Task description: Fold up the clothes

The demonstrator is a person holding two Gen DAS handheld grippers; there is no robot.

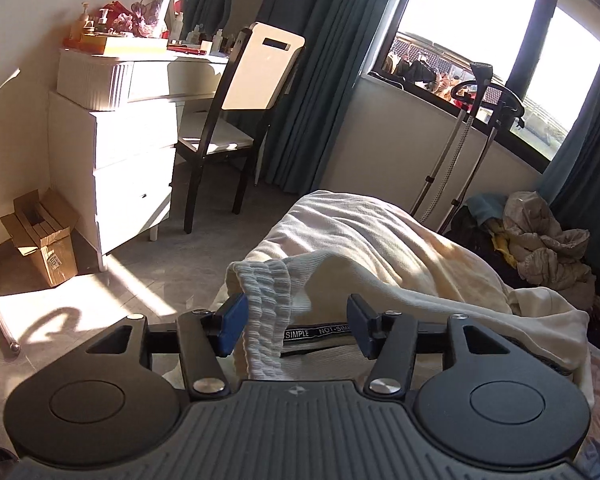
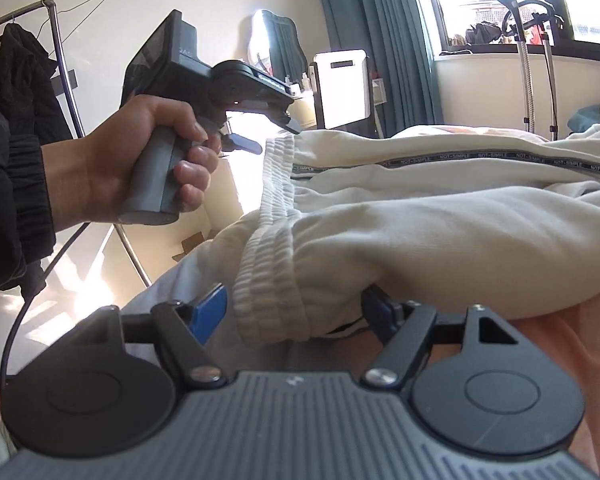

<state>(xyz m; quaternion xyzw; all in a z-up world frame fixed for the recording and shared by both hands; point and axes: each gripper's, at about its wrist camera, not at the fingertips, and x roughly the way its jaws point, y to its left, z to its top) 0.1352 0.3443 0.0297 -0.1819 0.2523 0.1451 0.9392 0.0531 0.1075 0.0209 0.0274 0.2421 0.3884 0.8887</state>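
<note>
My left gripper (image 1: 296,328) stands spread, the ribbed waistband (image 1: 266,312) of the cream trousers (image 1: 380,248) loose between its 2 blue pads. My right gripper (image 2: 296,312) is likewise spread around the waistband's other end. The trousers lie heaped on the bed (image 2: 560,332).

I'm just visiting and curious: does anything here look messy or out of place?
Yes. The cream trousers lie rumpled, not flat. Clothes sit heaped under the window, and an open cardboard box stands on the floor.
</note>
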